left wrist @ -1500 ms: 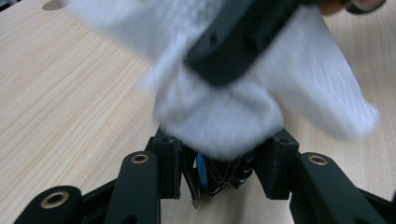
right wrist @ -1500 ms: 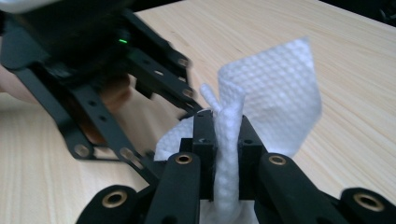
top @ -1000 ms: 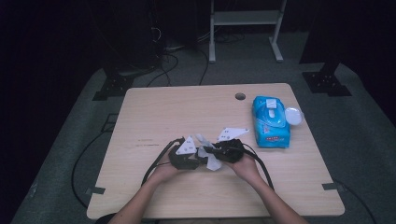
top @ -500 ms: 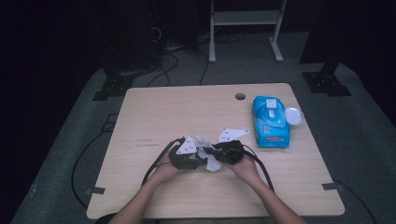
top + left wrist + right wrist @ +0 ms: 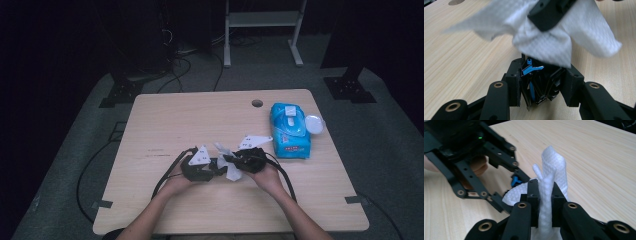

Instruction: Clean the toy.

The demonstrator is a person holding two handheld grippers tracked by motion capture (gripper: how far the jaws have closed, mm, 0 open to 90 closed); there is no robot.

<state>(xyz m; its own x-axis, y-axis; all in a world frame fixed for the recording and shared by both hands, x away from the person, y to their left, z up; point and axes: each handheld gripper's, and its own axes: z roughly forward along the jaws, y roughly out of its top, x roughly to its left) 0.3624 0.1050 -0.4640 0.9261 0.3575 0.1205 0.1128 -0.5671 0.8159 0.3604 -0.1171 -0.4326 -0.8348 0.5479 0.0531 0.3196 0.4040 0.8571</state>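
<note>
Both hand-held grippers meet low over the desk (image 5: 165, 120), near its front edge. Right hand-held gripper (image 5: 545, 195) is clamped on a white wipe (image 5: 552, 167), which stands up between its jaws. Left hand-held gripper (image 5: 544, 80) pinches a small black-and-blue clip (image 5: 536, 82) just under the wipe. Farther back right, a blue wipes pack (image 5: 290, 131) lies flat.

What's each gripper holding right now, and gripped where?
The right gripper pinches the white wipe at a bunched fold, the end standing above the jaws. The left gripper clamps a small black-and-blue object under the wipe; what it is cannot be told.
</note>
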